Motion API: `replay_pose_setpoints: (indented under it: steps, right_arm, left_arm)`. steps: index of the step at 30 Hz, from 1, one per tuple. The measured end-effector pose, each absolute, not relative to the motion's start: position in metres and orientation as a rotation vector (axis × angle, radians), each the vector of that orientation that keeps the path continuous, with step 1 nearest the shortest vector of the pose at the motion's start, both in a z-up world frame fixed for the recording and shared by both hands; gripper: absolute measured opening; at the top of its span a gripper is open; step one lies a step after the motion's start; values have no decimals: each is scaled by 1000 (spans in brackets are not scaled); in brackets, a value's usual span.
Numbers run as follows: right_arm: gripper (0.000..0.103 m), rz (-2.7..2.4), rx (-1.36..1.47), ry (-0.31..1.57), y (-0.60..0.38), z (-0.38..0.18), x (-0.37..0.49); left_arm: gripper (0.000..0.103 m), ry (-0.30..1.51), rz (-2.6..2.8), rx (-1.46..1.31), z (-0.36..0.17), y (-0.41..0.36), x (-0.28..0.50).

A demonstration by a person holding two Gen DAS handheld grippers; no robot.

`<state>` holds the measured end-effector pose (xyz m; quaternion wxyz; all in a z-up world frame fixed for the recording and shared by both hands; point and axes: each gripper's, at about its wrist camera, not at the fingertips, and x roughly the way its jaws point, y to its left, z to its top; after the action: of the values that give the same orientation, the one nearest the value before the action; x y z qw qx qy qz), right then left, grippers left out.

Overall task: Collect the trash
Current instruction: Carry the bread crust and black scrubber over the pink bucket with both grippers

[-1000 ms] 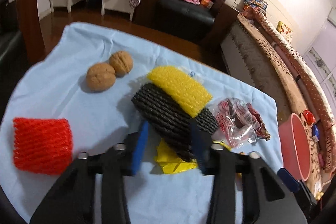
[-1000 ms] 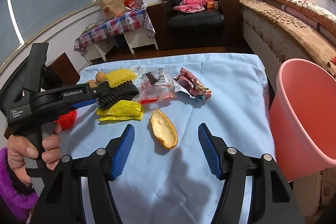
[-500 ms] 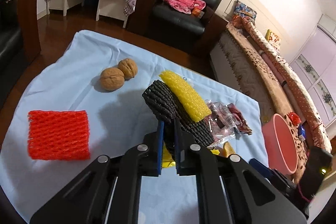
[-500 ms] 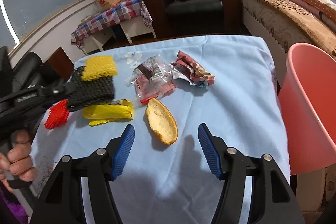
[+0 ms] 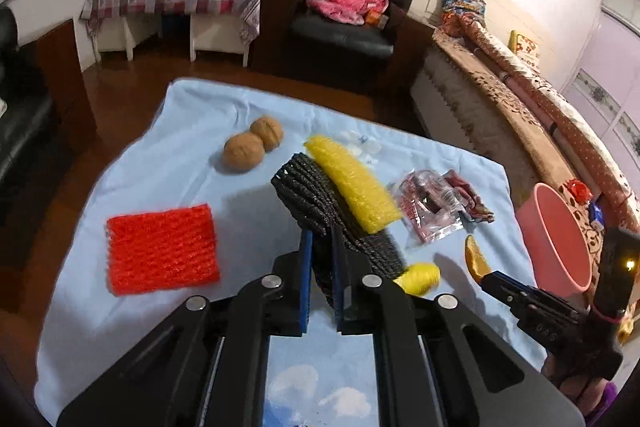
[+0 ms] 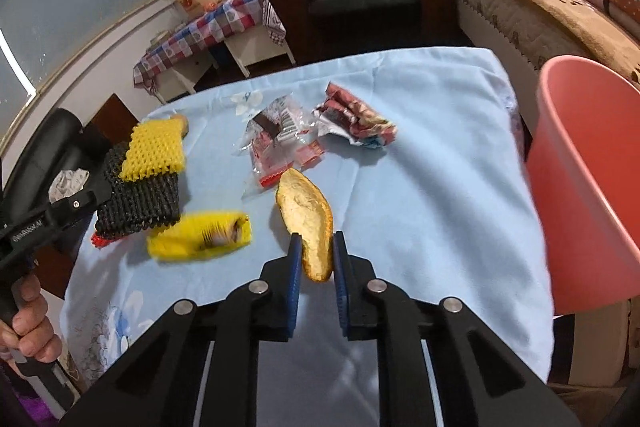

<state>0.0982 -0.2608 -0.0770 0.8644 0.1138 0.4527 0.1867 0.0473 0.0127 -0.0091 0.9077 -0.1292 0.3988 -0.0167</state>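
The orange peel (image 6: pixel 306 215) lies on the light blue cloth (image 6: pixel 432 163), its near end pinched between the blue pads of the right gripper (image 6: pixel 314 259), whose jaws are closing on it. Beyond the peel sit a clear wrapper (image 6: pixel 280 143) and a crumpled red wrapper (image 6: pixel 358 121); the pink bin (image 6: pixel 588 187) stands to the peel's right. To its left, the left gripper (image 5: pixel 320 259) is clamped on black foam netting (image 5: pixel 316 195), with yellow netting (image 5: pixel 354 183) resting on top.
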Motion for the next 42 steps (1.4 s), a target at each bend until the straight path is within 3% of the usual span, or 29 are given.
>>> replay_pose_setpoints:
  steps: [9,13,29,42]
  right_arm:
    - [14,357,305,856,-305,-47,84]
    - [14,328,330,837,-326,-42,81]
    - [14,279,395,754,-372,-27,60]
    - [14,92,407,679,-467,-10,58]
  left_arm:
    - [8,771,-80,-236,15,-14,47]
    - [8,707,11,-36,23,-41,45]
    - [8,696,-166,-117,42,-73,36]
    - [8,656,-418,-125,63,-181,68]
